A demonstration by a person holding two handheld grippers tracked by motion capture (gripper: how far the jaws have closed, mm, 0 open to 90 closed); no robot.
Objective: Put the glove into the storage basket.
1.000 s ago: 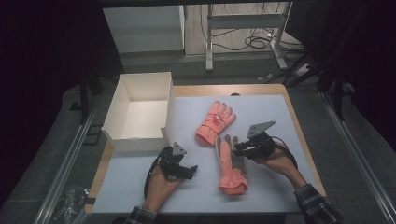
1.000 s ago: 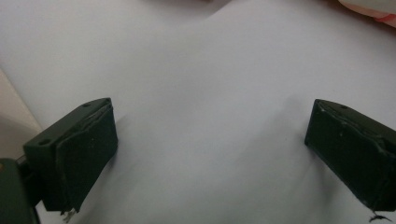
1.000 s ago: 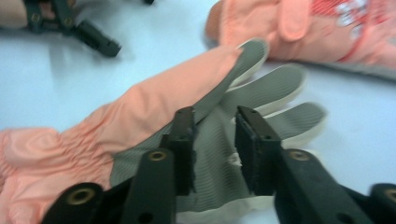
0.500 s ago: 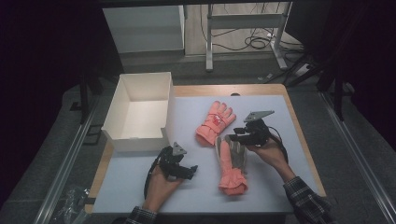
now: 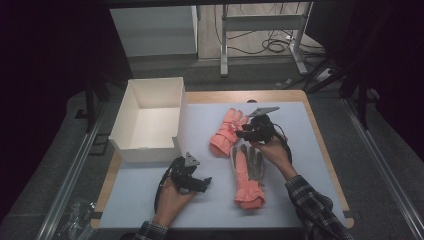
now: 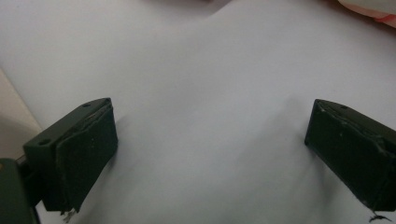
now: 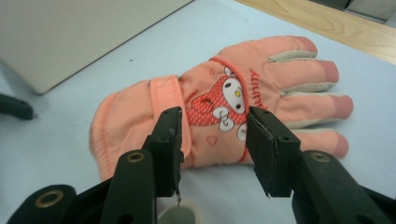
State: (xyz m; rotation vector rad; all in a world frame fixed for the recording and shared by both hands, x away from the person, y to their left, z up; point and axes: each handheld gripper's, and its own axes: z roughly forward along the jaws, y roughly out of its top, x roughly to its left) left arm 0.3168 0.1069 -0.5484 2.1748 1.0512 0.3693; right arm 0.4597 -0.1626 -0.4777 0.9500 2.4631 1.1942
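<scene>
Two pink gloves on surface: far glove (image 5: 227, 131) back-up, near glove (image 5: 247, 175) palm-up at its 5 o'clock. Right gripper (image 5: 248, 131) hovers over far glove, jaws just been opening, half-spread, nothing between; likely lining up to grab it. Left gripper (image 5: 196, 183) rests on surface, jaws wide, empty, waiting. White box (image 5: 150, 120) at 9 o'clock of gloves, probably their destination.

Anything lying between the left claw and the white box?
No. In the high view, only bare light-blue mat separates the left claw from the white box; both gloves lie off to the right.
</scene>
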